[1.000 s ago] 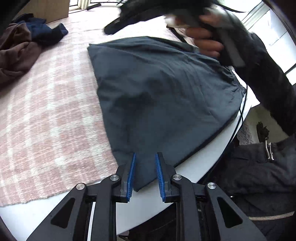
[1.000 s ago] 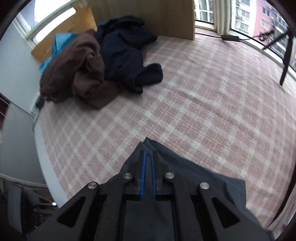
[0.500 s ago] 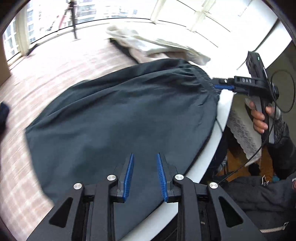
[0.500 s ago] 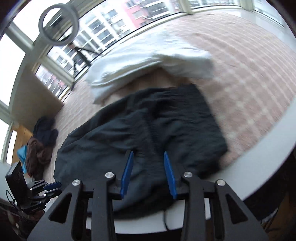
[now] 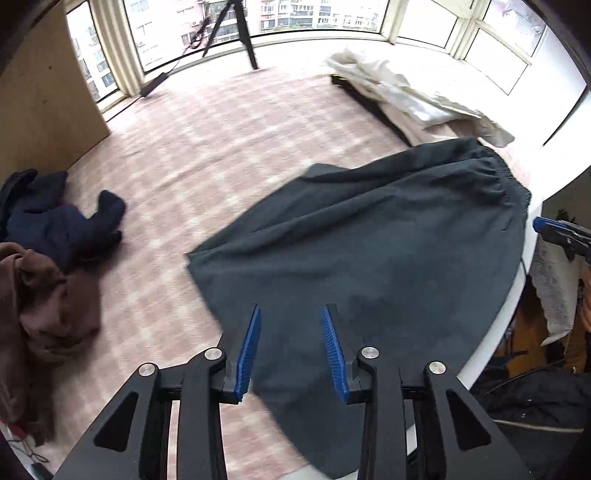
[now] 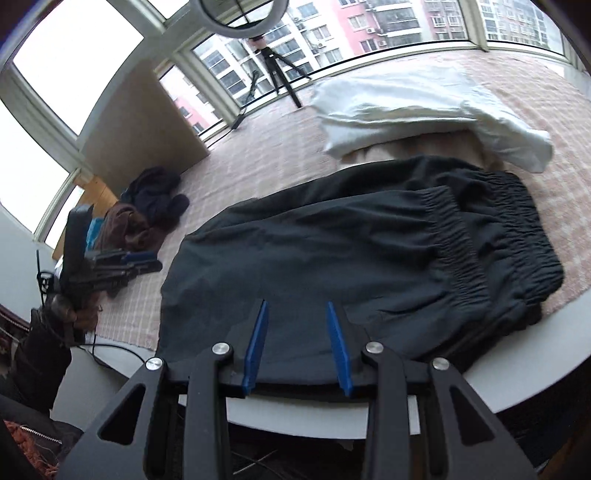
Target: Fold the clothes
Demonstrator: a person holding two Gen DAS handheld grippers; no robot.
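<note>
Cold daylight poured through the windows (image 5: 461,22) at twelve o'clock, glaring white; edges bowed, and the cloth (image 5: 177,155) blurred.

Dark elastic-waisted shorts (image 6: 332,251), folded, flat on pink plaid cloth (image 6: 266,158)

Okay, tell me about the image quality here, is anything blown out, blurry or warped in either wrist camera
Left wrist view: the windows are blown out, washing out the white cloth; the checked rug and the dark garment look motion-smeared. Right wrist view: the upper-left panes glare white; fisheye bends the window frames and table edge; the garment's elastic waistband stays fairly crisp.
</note>
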